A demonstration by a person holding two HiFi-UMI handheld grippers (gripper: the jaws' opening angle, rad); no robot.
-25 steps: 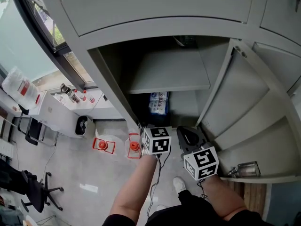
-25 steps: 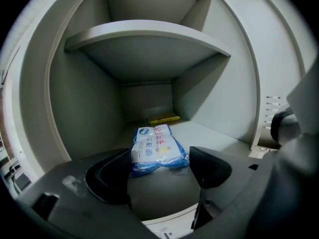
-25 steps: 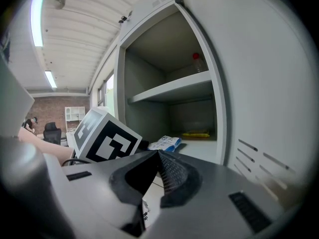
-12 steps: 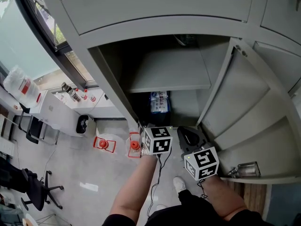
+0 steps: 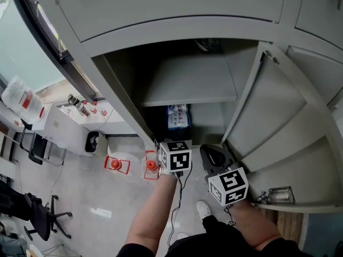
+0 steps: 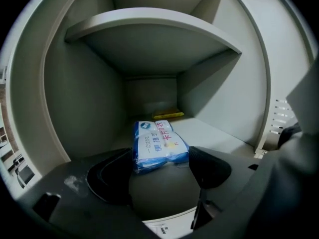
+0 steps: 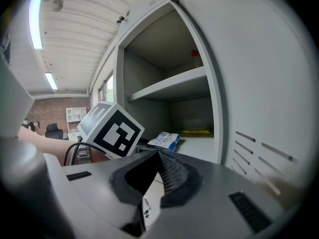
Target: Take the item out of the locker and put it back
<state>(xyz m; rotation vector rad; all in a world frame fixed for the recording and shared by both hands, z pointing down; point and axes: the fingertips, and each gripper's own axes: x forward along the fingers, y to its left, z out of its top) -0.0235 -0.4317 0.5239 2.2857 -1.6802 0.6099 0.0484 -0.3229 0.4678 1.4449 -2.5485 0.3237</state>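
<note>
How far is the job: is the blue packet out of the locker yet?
Done: the locker door is open. In hand: the left hand-held gripper, jaws apart, faces the blue packet inside, not gripping it. Right hand-held gripper: shut, empty. Left: taking it out, putting it back.

The blue-and-white plastic packet (image 6: 158, 146) lies flat, printed face up, on the floor of the open grey locker (image 6: 75, 113), under its shelf (image 6: 149, 39)
</note>
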